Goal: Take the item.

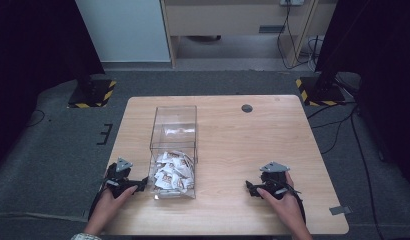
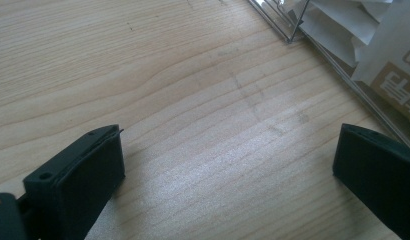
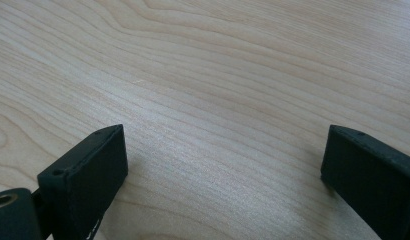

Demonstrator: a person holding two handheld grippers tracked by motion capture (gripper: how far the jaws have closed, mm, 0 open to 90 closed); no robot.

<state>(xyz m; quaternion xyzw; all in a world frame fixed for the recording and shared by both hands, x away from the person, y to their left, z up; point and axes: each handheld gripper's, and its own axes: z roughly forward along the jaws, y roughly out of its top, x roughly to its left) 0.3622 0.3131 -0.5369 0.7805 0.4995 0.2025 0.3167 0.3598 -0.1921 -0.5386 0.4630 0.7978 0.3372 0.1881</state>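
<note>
A clear plastic box (image 1: 174, 131) stands on the wooden table (image 1: 243, 140), its near half heaped with several white and brown sachets (image 1: 173, 172). My left gripper (image 1: 141, 186) rests on the table just left of the box's near end, held by a hand, jaws wide apart with bare wood between them. In the left gripper view the box corner (image 2: 293, 30) and sachets (image 2: 388, 75) lie at the upper right, ahead of the left gripper (image 2: 228, 165). My right gripper (image 1: 250, 188) rests near the table's front right, open. Bare wood lies between the right gripper (image 3: 223, 165) jaws.
A dark round grommet (image 1: 247, 108) sits near the table's far edge. Two black stand bases with yellow-black hazard tape (image 1: 91, 93) (image 1: 320, 91) flank the table on the grey carpet. Cables trail at the right. A wooden desk (image 1: 233, 20) stands behind.
</note>
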